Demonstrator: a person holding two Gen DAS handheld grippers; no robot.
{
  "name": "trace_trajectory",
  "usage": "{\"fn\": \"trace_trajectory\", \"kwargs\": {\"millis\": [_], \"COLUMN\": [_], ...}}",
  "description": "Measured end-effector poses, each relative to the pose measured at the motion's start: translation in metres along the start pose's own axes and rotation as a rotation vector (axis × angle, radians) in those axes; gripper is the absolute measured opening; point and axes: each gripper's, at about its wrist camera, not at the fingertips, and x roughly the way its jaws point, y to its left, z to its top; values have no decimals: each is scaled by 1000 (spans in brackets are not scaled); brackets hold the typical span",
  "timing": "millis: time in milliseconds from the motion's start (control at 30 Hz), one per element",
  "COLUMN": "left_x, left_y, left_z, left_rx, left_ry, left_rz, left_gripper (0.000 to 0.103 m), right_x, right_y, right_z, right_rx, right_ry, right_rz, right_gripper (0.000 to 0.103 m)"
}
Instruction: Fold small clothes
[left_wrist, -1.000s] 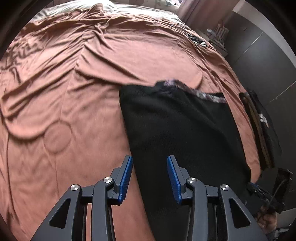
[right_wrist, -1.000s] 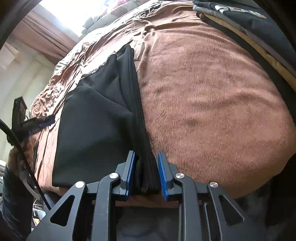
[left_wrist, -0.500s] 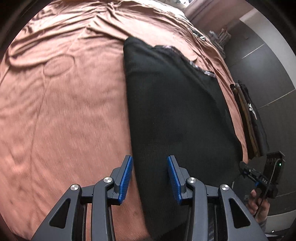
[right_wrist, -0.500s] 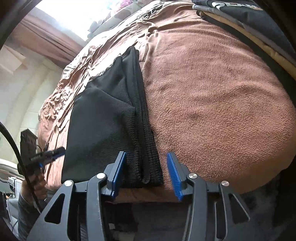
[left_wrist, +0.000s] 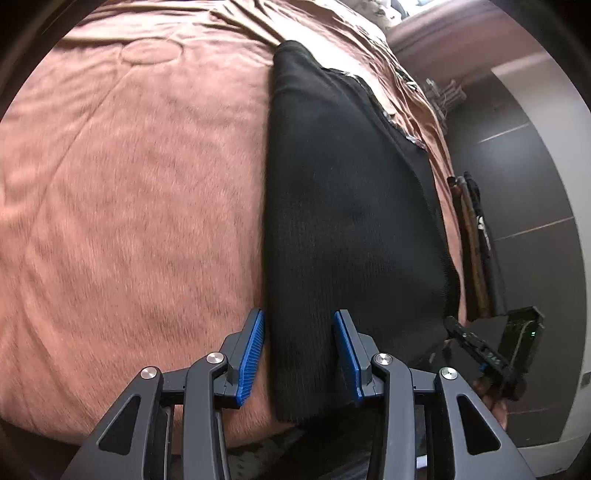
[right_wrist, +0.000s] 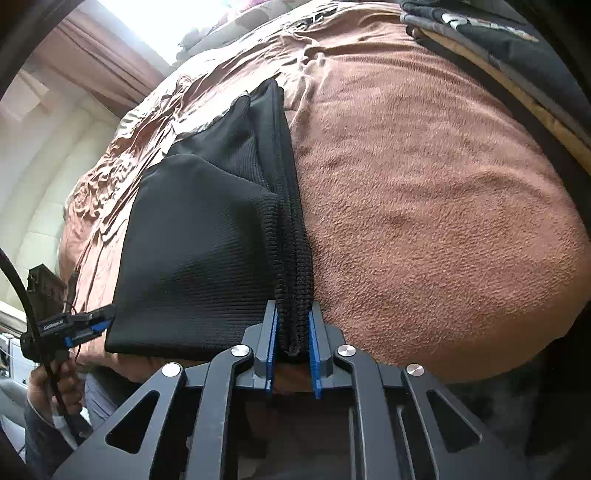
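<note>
The black knit garment (left_wrist: 347, 206) lay partly folded on the brown blanket (left_wrist: 140, 192) of the bed, its near end reaching the bed's near edge. The right gripper (right_wrist: 291, 332) had its fingers closed on the stacked ribbed edge of the garment at that near edge, several layers pinched between the blue pads. The left gripper (left_wrist: 300, 350) stood with its fingers spread wide, straddling the garment's other near corner without pinching it; whether the pads touched the cloth could not be told. A stack of folded clothes (left_wrist: 476, 240) lay beside the garment toward the bed's right edge, apart from it.

The step in hand appeared to be taking both near corners so the garment could be folded away from the near edge. To do it well, the left fingers would need to close on all the layers at the corner, not only the top one, and at the same depth as the right grip. Both corners should then rise together and travel evenly, keeping the near hem taut, so the layers do not slide apart or skew.
</note>
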Motion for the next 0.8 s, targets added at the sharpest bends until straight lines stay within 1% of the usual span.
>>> {"fn": "trace_trajectory", "kwargs": {"millis": [167,300,333,367,400,467,500,567,633,800], "left_x": [-3,0,0,0,0,-3,-8,-15,-23,-43], "left_y": [6,11,10,10,11,11,9,2,-5,-6], "left_z": [-8,-15,-17,-17,-16,-14,-13,-8,-3,0], "left_rx": [-40,-72,-71,-65,-63,-64,-46,-12,13,68], "left_ry": [-8,-15,-20,-17,-11,-11,-16,-27,-34,-37], "left_rz": [-46,-93,-93,-82,-79,-89,-79,-57,-53,-24], "left_gripper": [41,40,37,24,15,11,10,10,9,9], "right_x": [-1,-3,-3,-3,-3,-4,-5,-6,-6,-4], "right_y": [-4,-13,-16,-17,-17,-18,-18,-17,-15,-7], "right_z": [-4,-5,-6,-7,-8,-10,-11,-14,-18,-28], "right_rx": [8,44,55,62,71,87,95,98,99,86], "right_ry": [-13,-13,-12,-10,-9,-11,-11,-8,-2,20], "right_rz": [13,57,71,82,96,118,135,152,162,196], "right_gripper": [9,8,8,8,8,8,8,8,8,8]}}
